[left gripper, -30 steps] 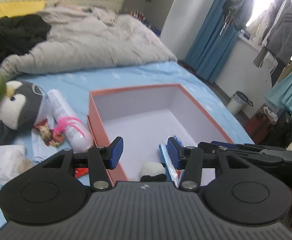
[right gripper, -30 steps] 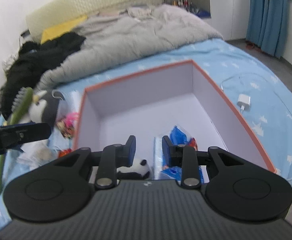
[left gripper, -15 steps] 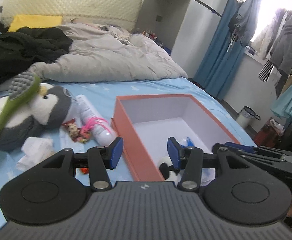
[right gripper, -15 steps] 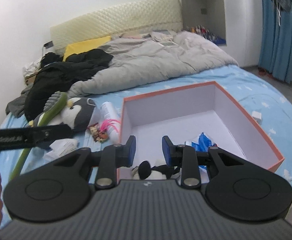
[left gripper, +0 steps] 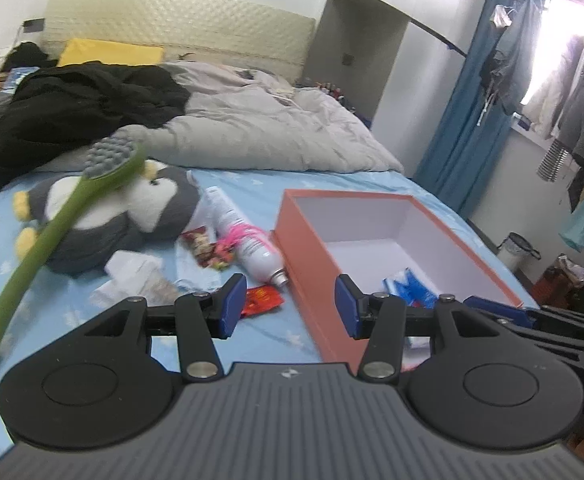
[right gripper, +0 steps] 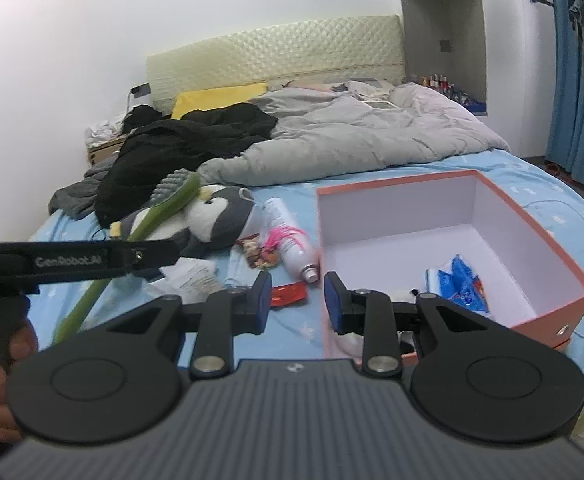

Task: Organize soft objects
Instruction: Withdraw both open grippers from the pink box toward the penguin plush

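Note:
A grey and white penguin plush (left gripper: 152, 208) (right gripper: 216, 216) lies on the blue sheet left of the orange box (left gripper: 312, 264) (right gripper: 548, 248). Blue packets (left gripper: 412, 284) (right gripper: 460, 284) lie inside the box, and a small black and white plush (right gripper: 403, 294) is partly hidden behind my right finger. My left gripper (left gripper: 290, 306) (right gripper: 92, 260) hovers open over the box's near left corner, nothing between its pads. My right gripper (right gripper: 298, 302) (left gripper: 532, 320) also stands open and empty, just in front of the box.
A long green brush (left gripper: 52, 240) (right gripper: 160, 212) leans across the penguin. A white spray bottle (left gripper: 248, 240), pink feathers (right gripper: 284, 238), snack packets (left gripper: 206, 246), a red packet (left gripper: 262, 300) and crumpled tissue (left gripper: 132, 276) lie between plush and box. A grey duvet (right gripper: 352, 136) and black clothes (left gripper: 84, 108) fill the bed's head.
Both grippers have drawn back from the box, which now looks smaller and farther off. More of the bed and the clutter shows. The jaws' gaps are unchanged.

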The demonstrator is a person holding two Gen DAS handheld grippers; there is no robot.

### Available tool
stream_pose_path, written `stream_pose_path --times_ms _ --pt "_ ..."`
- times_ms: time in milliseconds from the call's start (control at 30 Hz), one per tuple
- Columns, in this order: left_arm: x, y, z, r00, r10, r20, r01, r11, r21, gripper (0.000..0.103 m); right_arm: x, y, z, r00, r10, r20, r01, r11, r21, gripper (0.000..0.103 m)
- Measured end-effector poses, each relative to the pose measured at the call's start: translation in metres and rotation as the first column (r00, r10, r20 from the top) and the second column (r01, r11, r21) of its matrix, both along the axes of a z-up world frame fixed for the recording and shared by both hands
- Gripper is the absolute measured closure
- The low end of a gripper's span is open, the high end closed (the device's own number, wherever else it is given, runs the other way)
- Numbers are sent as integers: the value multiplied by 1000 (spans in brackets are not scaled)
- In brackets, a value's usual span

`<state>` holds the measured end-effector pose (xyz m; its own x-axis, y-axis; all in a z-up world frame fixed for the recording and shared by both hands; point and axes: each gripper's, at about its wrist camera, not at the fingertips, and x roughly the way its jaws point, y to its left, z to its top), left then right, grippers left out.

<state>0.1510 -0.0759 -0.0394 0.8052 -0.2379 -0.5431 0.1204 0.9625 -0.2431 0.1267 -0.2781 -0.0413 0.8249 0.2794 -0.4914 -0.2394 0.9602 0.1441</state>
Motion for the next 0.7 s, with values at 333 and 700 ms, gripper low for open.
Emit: stream_pose_path --times_ms 333,700 --pt "-27 33 -26 994 81 -69 -81 997 11 48 -24 32 -19 998 20 -58 -22 999 -29 71" --pt "-33 62 -52 981 138 -134 -140 990 -8 48 -38 58 -40 991 68 -113 -69 998 -8 71"
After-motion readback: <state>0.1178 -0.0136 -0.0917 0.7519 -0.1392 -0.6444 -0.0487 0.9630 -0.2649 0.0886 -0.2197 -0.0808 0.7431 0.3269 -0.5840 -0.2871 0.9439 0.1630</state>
